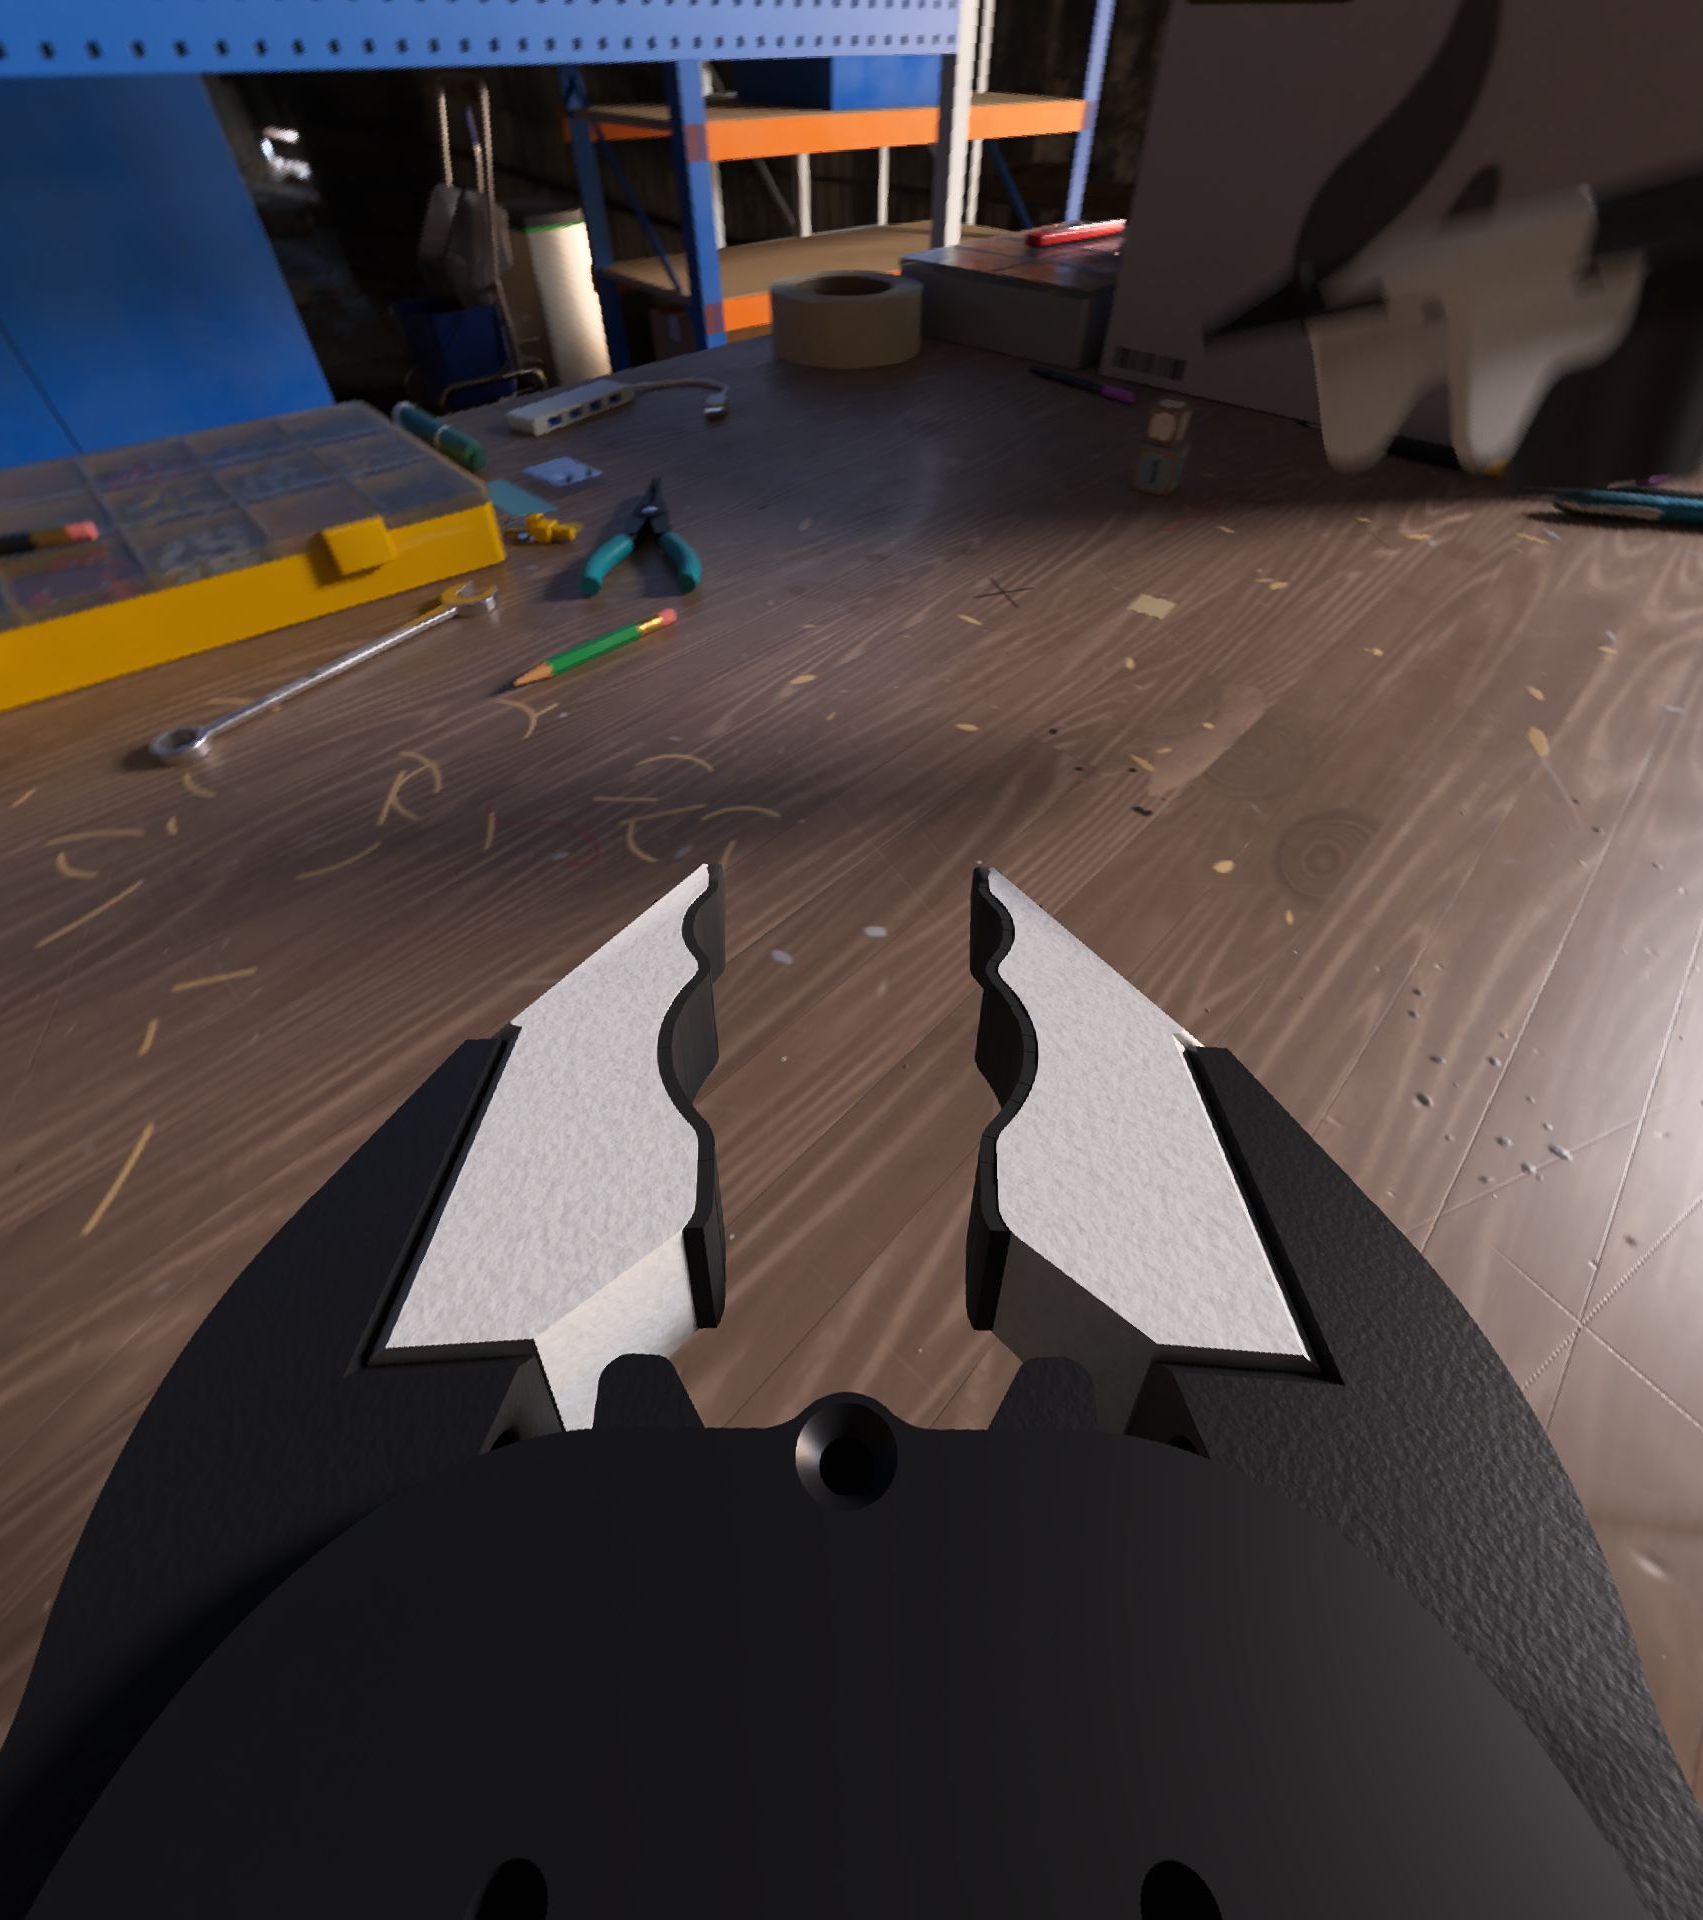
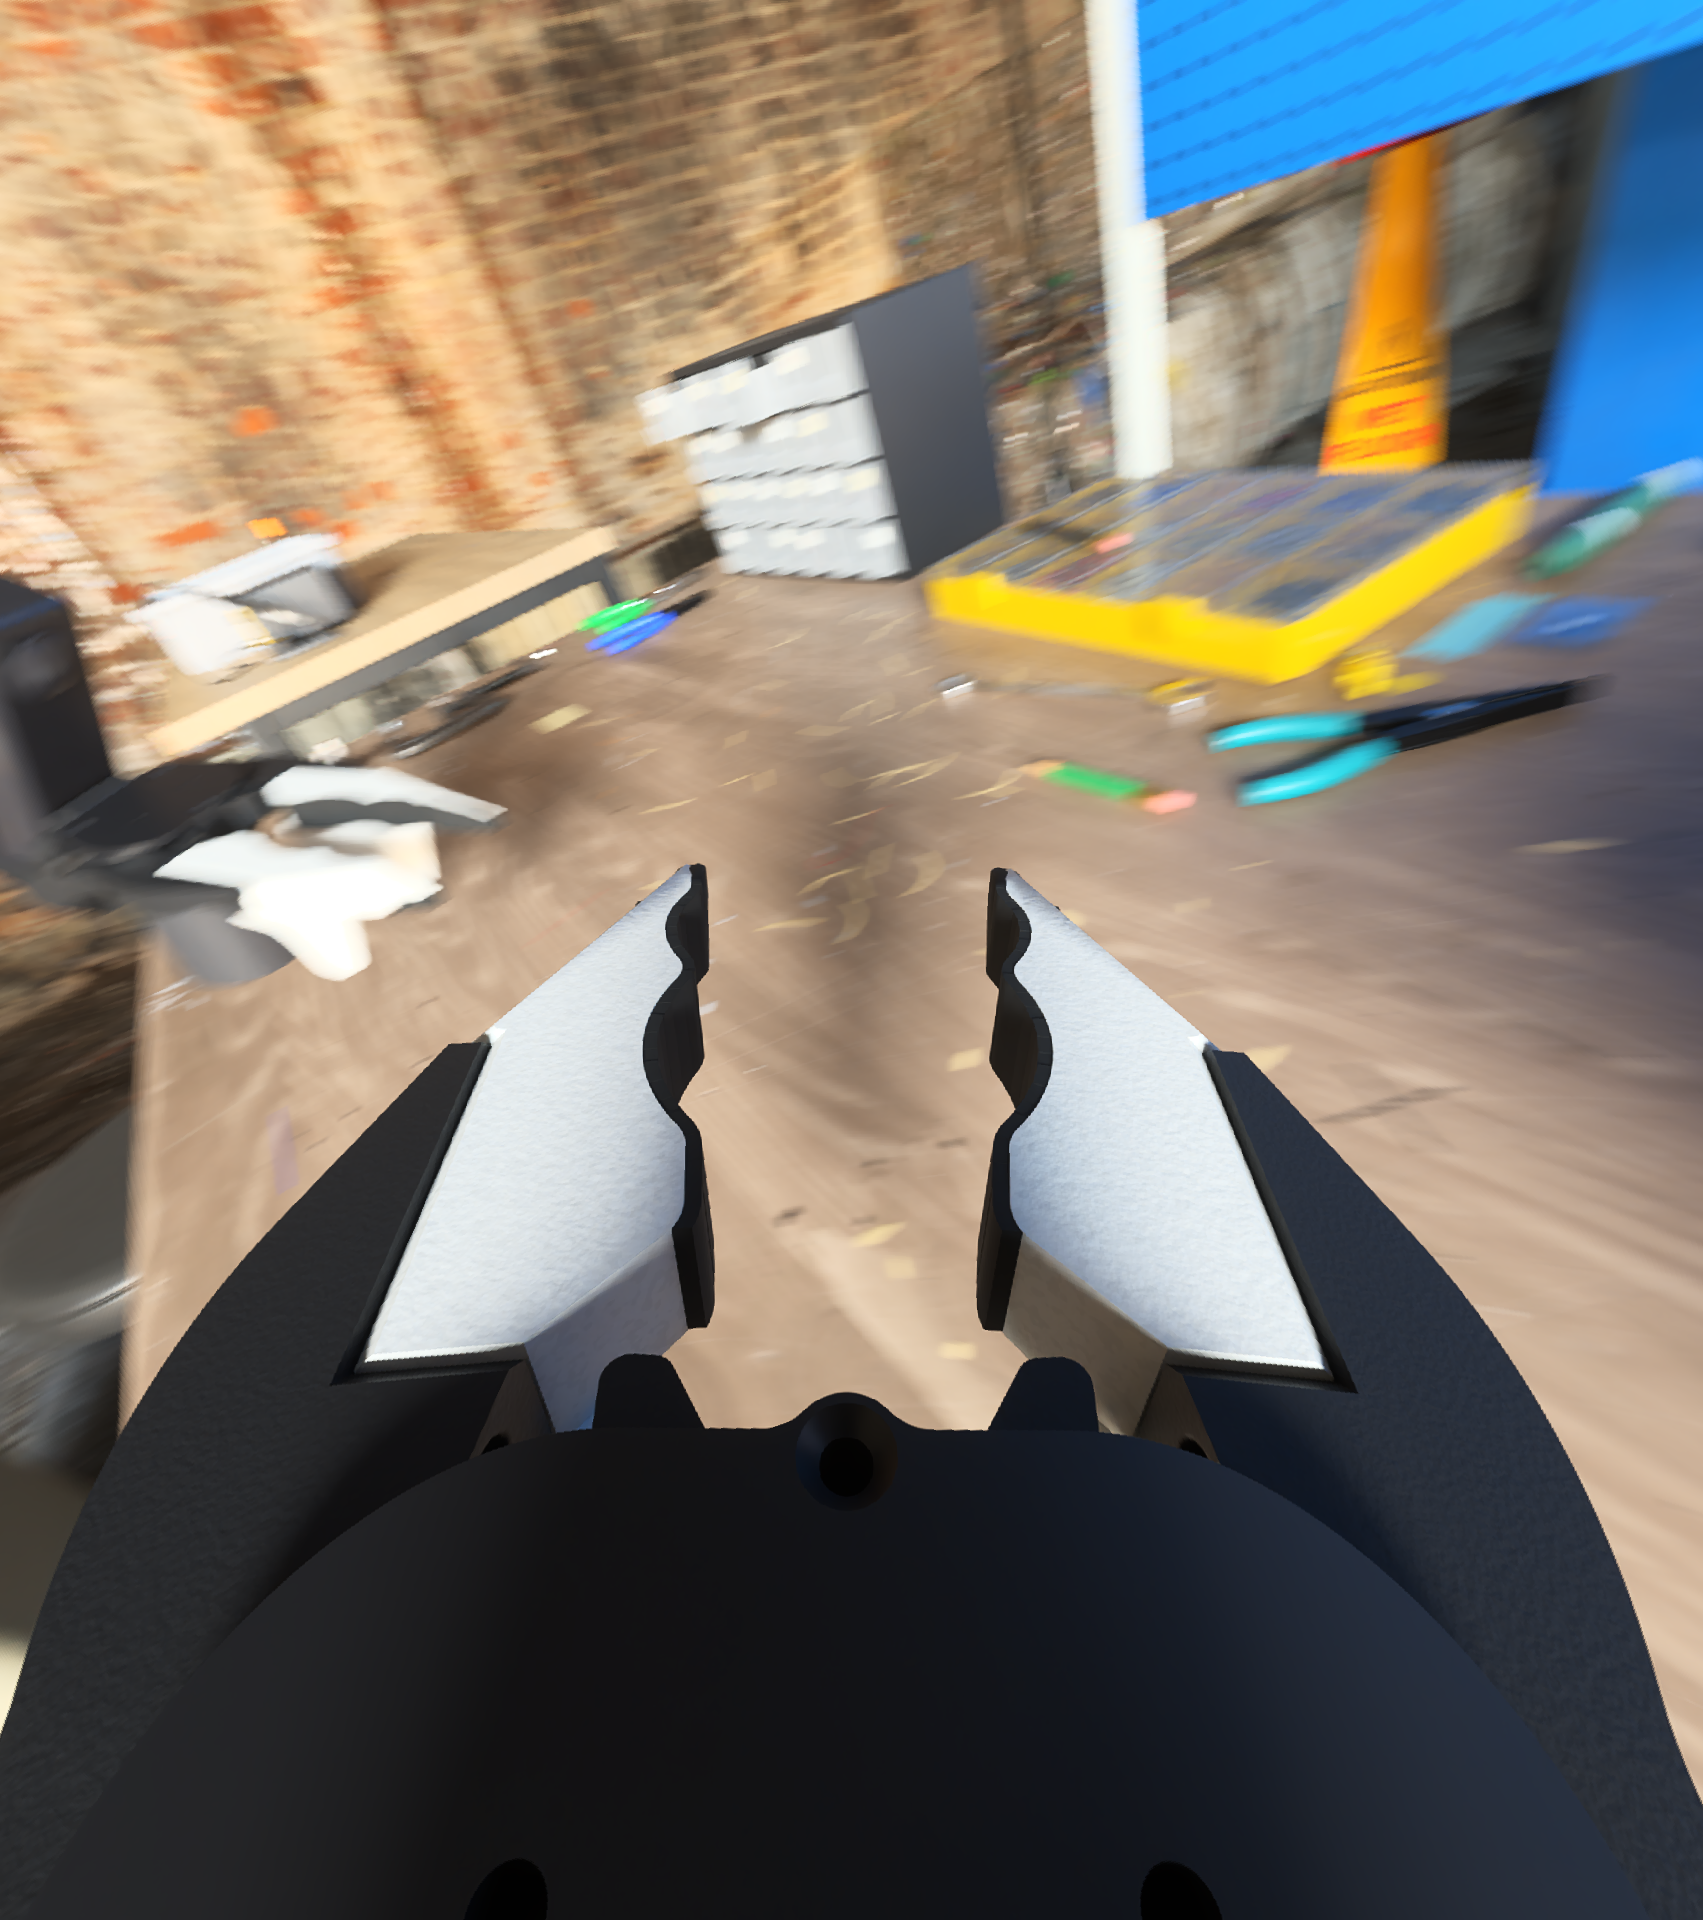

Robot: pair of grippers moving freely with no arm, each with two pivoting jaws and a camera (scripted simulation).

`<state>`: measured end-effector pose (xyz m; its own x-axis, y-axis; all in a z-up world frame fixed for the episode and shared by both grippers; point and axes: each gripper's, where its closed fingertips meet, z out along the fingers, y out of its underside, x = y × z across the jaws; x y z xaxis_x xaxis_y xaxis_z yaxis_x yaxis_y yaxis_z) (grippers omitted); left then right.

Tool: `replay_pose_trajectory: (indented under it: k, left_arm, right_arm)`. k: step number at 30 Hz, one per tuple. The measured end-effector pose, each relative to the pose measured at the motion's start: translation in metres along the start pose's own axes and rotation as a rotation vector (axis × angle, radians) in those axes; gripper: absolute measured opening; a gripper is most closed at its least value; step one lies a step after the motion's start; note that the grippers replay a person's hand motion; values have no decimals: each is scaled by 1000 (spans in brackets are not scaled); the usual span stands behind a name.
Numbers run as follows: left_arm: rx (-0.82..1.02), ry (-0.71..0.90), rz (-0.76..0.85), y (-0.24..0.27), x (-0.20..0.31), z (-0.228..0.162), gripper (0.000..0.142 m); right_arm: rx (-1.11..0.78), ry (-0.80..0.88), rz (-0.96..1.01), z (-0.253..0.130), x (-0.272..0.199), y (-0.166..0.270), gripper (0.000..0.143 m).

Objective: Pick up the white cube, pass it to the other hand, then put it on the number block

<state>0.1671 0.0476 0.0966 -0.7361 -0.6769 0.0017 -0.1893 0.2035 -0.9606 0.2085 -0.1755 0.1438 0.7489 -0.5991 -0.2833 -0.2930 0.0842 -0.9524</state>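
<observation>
1. Organizer case [image 1: 203, 613]: bright yellow, clear lid.
2. Pliers [image 1: 641, 549] right of it: teal handles.
3. Pencil [image 1: 598, 649] nearby: green (pink eraser).
4. Workbench [image 1: 1242, 831]: dark brown woodgrain.
5. Left gripper [image 1: 847, 878]: black, white fingers [image 1: 577, 1132].

Left tongs [image 1: 847, 883]: jaws apart, nothing between the pads, aimed forward and slightly down over the bench [image 1: 1242, 935]. Right tongs [image 2: 847, 883]: jaws apart too, gap bare. Each pair shows blurred in the other's view, up and to the right of the left tongs, with fingers [image 1: 1387, 364] spread.
</observation>
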Motion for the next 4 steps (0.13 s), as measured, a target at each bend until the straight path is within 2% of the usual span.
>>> replay_pose_trajectory:
  k: [2,4]
  left_arm:
    - [-12,-26,-45,0,-8,-3,48]
    - [-18,-31,-93,0,-12,-8,49]
  right_arm:
    - [-47,-106,26,21,-38,36,54]
    - [-94,-154,30,31,-55,54,54]
